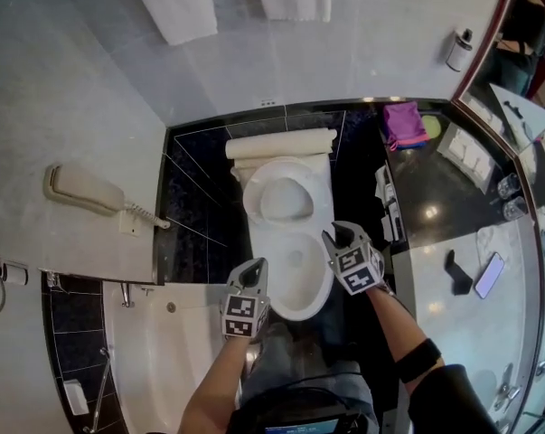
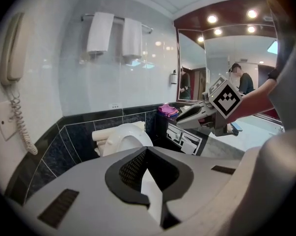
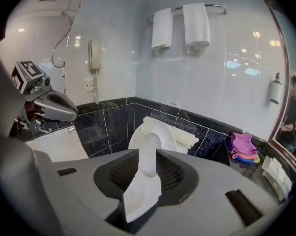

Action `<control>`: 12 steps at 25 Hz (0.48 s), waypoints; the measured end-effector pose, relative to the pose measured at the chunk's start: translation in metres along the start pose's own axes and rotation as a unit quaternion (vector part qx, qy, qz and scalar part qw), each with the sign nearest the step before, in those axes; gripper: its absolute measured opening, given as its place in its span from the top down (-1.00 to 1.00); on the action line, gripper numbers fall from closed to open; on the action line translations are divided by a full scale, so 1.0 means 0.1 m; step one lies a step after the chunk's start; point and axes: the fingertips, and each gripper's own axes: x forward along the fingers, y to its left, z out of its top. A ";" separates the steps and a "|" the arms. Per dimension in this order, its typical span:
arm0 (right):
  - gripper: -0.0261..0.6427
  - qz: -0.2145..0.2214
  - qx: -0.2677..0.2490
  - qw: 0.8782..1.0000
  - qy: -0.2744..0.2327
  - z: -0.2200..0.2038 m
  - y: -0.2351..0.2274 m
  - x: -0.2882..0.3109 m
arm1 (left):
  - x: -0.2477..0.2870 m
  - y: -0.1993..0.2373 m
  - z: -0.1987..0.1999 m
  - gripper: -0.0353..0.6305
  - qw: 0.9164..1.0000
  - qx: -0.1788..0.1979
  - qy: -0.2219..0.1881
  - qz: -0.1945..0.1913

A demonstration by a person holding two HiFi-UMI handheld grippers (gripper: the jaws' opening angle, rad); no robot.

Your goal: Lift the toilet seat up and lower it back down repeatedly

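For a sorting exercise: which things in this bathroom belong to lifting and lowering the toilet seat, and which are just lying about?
Job: toilet seat; toilet bowl; left gripper; right gripper.
Lying about: wall phone; towels; pink cloth; mobile phone.

Head view steeply down; gripper views forward, near; all share toilet [image 1: 299,283].
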 end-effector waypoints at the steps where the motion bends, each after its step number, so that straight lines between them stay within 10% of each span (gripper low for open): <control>1: 0.52 -0.003 -0.015 1.000 0.005 0.05 -0.07 0.14 | 0.13 0.07 0.01 0.91 1.000 0.001 0.000 -0.002; 12: 0.25 -0.021 -0.150 0.987 0.061 0.29 -0.62 1.64 | 1.26 0.53 -0.02 0.91 1.000 -0.005 -0.005 -0.006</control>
